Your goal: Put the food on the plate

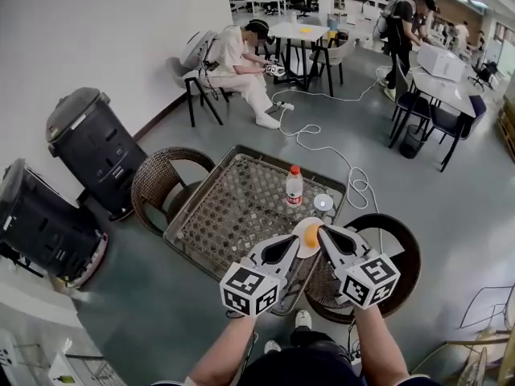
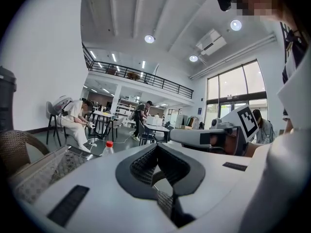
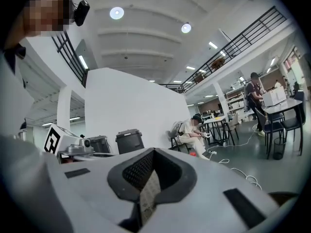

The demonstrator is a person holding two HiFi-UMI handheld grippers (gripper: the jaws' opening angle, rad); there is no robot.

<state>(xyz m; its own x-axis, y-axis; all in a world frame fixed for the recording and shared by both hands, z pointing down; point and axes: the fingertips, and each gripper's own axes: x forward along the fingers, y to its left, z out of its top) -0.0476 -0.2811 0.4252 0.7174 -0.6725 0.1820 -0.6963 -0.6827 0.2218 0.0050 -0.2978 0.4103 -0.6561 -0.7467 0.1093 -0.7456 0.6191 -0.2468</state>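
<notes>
The table [image 1: 241, 215] has a square top of open woven wicker in a darker frame. At its 5 o'clock edge sits a pale round plate [image 1: 301, 225], and a small, smooth orange ball of food [image 1: 312, 235] lies on it.

Both claws point at the plate from 6 o'clock. The left claw [image 1: 298, 240] [image 2: 156, 166] is closed, its black ribbed pads meeting with nothing between them. The right claw [image 1: 323, 232] [image 3: 149, 174] is closed too and grips nothing. Their tips flank the food. Whether either one touches it cannot be told.

At 2 o'clock on the table stands a clear plastic bottle [image 1: 294, 186] with a red cap. Just beside it, at 3 o'clock, lies a small clear disc [image 1: 323, 202].

Round wicker chairs [image 1: 161, 182] stand at 9 and 4 o'clock of the table, on a smooth grey floor [image 1: 451, 215].
</notes>
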